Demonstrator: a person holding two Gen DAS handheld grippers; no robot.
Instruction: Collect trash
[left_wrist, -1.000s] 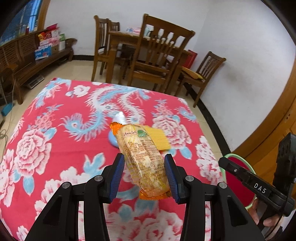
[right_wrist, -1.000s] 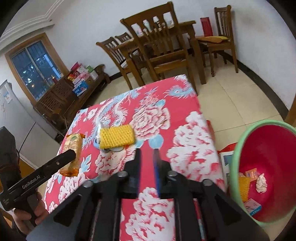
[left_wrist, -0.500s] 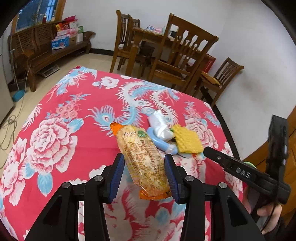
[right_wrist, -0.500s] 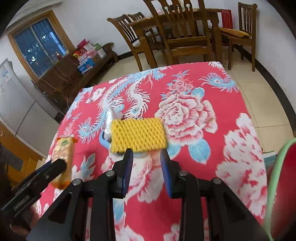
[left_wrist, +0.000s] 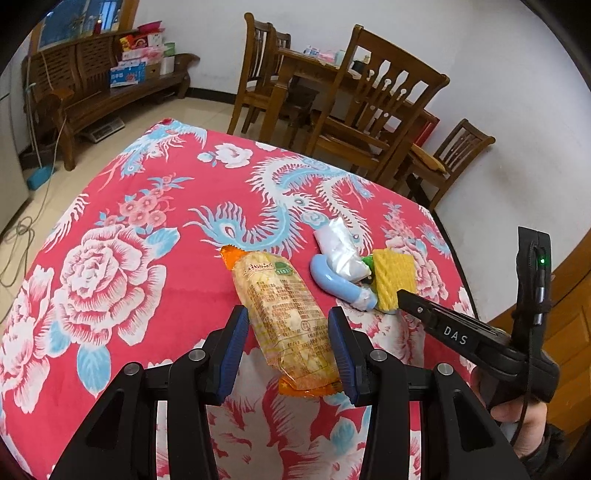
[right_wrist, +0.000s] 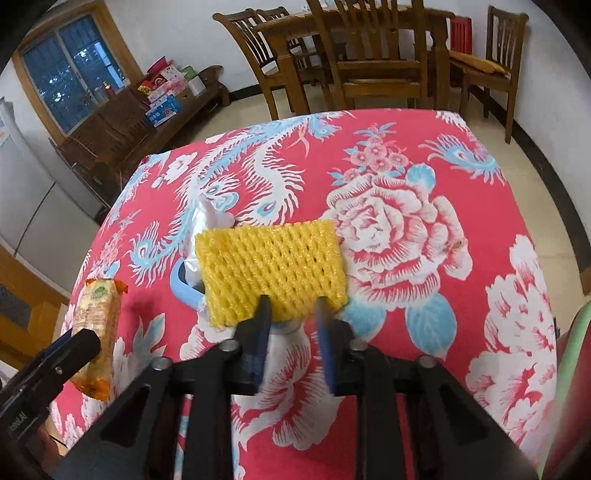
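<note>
My left gripper (left_wrist: 288, 325) is shut on an orange snack packet (left_wrist: 284, 317) and holds it above the red floral tablecloth (left_wrist: 110, 280). The packet also shows in the right wrist view (right_wrist: 96, 328). My right gripper (right_wrist: 293, 314) is open, its fingers either side of the near edge of a yellow foam net (right_wrist: 271, 271). The net also shows in the left wrist view (left_wrist: 391, 277). It lies on a pile with a light blue object (left_wrist: 332, 280) and a crumpled white plastic wrapper (left_wrist: 341, 249).
A green-rimmed red bin (right_wrist: 574, 373) stands at the right edge of the table. Wooden chairs (left_wrist: 373, 118) and a dining table stand beyond the far edge. A wooden bench (left_wrist: 107, 85) with boxes is at the back left.
My right gripper has opened and moved forward to the yellow foam net. My left gripper has kept the snack packet and drawn back to the left.
</note>
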